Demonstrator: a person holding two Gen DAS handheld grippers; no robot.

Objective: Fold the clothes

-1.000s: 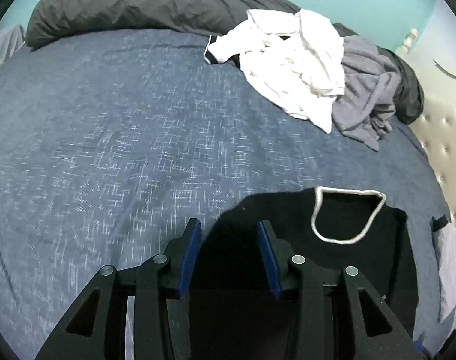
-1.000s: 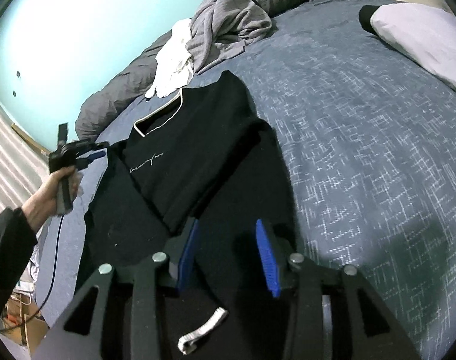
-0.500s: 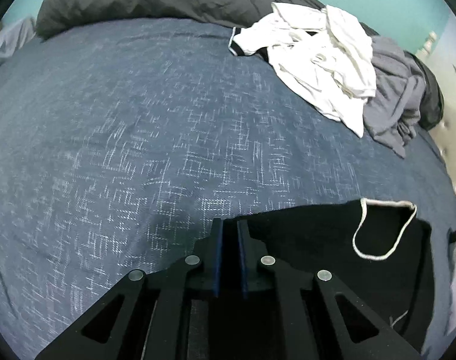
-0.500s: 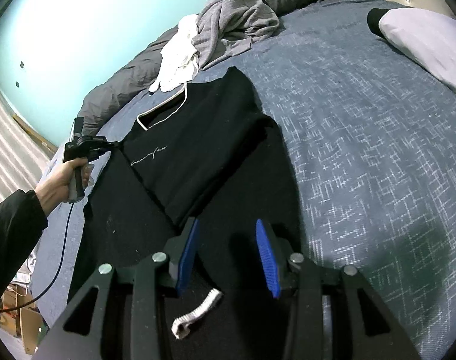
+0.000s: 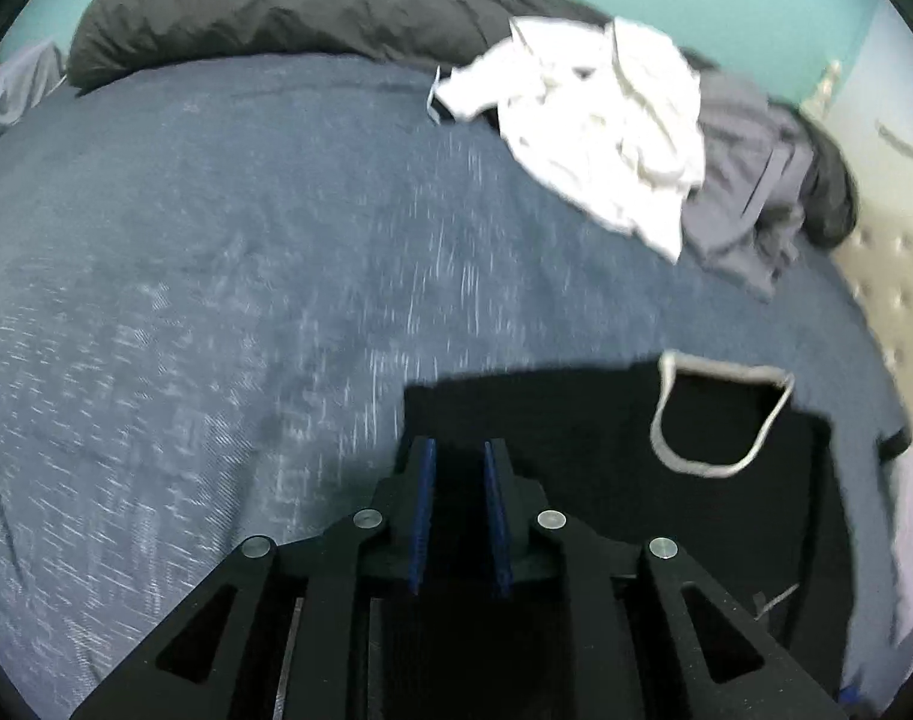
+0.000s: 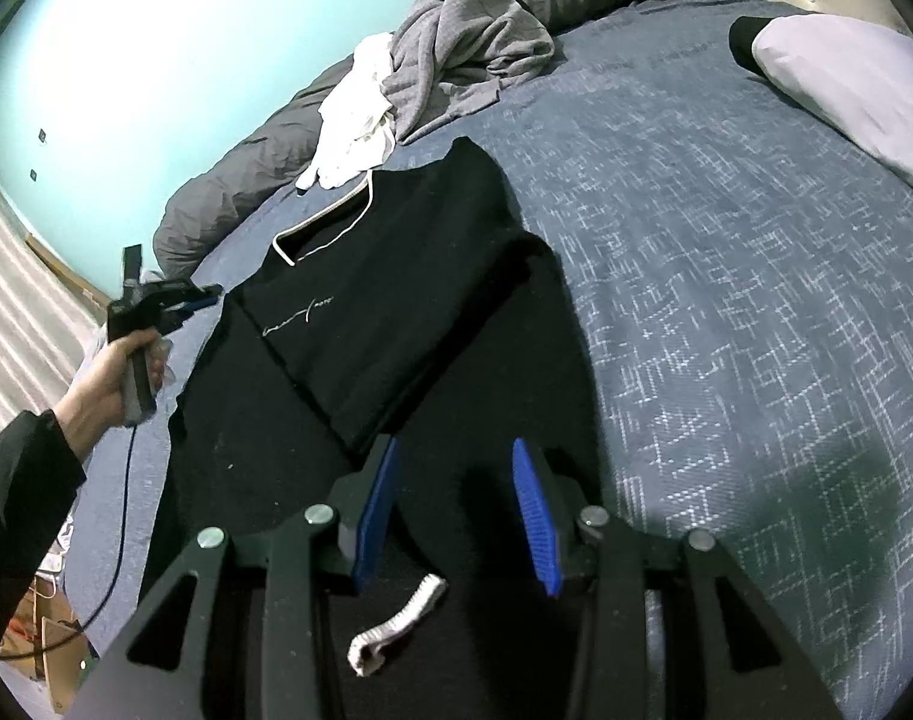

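A black shirt [image 6: 384, 300] with a white-trimmed neck [image 5: 720, 420] lies flat on the blue bedspread [image 5: 216, 300], one side folded in over its chest. My left gripper [image 5: 459, 450] hovers at the shirt's near corner. Its jaws are opening and stand a narrow gap apart; only black shows between them, and the cloth looks flat. Seen from the right wrist, a hand holds that left gripper [image 6: 210, 291] at the shirt's shoulder edge. My right gripper [image 6: 455, 447] is open above the shirt's lower part, nothing between its pads. A white ribbed strip [image 6: 396, 624] lies under it.
A heap of white clothes [image 5: 606, 120] and grey clothes [image 6: 468, 54] sits at the far side, against a rolled dark duvet [image 5: 276, 0]. A pale pillow [image 6: 846, 78] lies by the tufted headboard [image 5: 888, 288]. A cable [image 6: 120, 540] hangs from the left gripper.
The left gripper's jaws went from wide apart to nearly shut at the shirt's corner, then parted a little. Its view has shifted slightly. The right gripper has kept still.
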